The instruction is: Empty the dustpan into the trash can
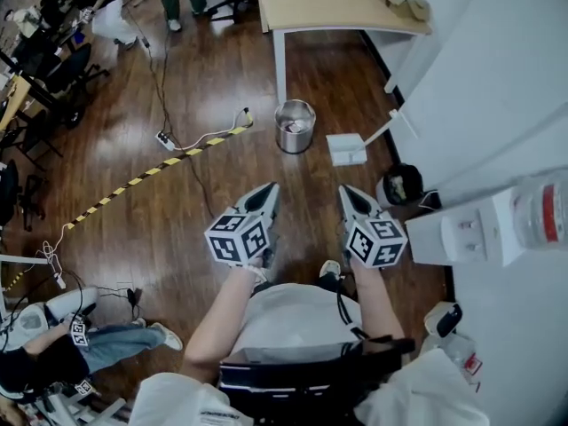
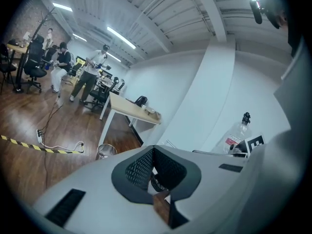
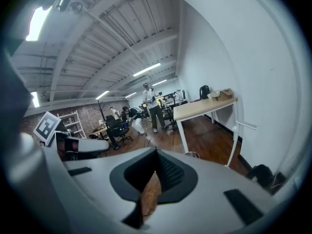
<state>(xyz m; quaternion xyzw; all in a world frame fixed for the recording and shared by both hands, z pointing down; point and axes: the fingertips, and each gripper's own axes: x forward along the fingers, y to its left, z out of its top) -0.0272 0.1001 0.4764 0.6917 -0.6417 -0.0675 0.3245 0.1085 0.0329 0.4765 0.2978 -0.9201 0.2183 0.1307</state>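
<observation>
Dustpan (image 1: 345, 149), white with a long handle (image 1: 393, 126), sits on the wooden floor (image 1: 222, 78) just beside the steel trash can (image 1: 295, 126). It is to the can's right in the head view and close to the wall.

Neither tool holds it. Left tool (image 1: 270, 190) and right tool (image 1: 347, 193) are both clenched on nothing, jaws together. They are held side by side in front of the person, well short of pan and can.

Some contents show inside the can. Whether the pan carries debris cannot be read from these views.

Finding: the layout fits a pan waiting to be tipped, and equally a pan already tipped and set back down. The views do not decide between them.

Handling note: the pan's weight sits far from the handle's end, so a grip low on the handle would likely control tilt best. The can's mouth looks hardly wider than the pan's lip, so spill over the rim is the main risk.
</observation>
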